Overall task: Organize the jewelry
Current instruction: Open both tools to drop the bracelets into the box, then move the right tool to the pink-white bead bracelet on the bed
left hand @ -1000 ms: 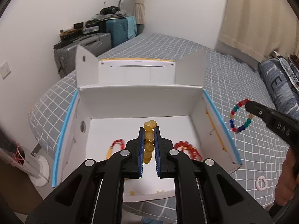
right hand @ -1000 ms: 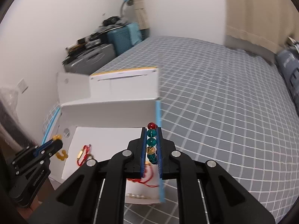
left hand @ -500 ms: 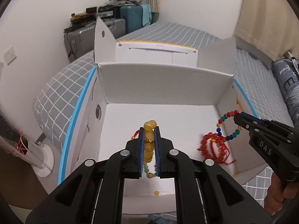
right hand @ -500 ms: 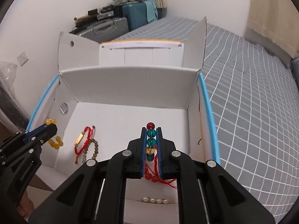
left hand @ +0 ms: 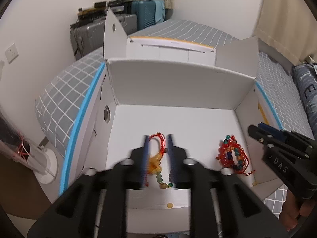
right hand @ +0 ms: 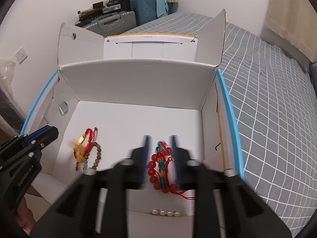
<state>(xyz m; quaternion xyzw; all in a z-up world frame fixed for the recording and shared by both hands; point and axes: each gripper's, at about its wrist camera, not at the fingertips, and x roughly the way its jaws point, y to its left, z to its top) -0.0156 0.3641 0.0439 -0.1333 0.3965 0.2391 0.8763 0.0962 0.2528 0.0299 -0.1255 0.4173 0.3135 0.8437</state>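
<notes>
An open white cardboard box point(left hand: 178, 85) point(right hand: 138, 83) stands on the bed. My left gripper point(left hand: 158, 138) is open above the box floor. The yellow bead bracelet point(left hand: 155, 163) lies below it beside a red cord bracelet point(left hand: 158, 138) and a green-brown bead strand point(left hand: 165, 184). My right gripper point(right hand: 159, 138) is open over the multicoloured bead bracelet point(right hand: 161, 164), which rests on red bead bracelets point(right hand: 153, 166). In the left wrist view the right gripper point(left hand: 257, 130) sits at the box's right wall by that pile point(left hand: 231, 156). The left gripper point(right hand: 47, 132) shows at the left in the right wrist view.
A pearl strand point(right hand: 165, 213) lies on the box's front flap. A loose yellow bead point(left hand: 170, 204) lies on the flap too. Grey checked bedding point(right hand: 267, 99) surrounds the box. Suitcases point(left hand: 122, 23) stand against the far wall. A pillow point(left hand: 305, 91) lies at right.
Both grippers opened over the box. The yellow bracelet dropped from the left one and the multicoloured bracelet from the right one onto the box floor.
</notes>
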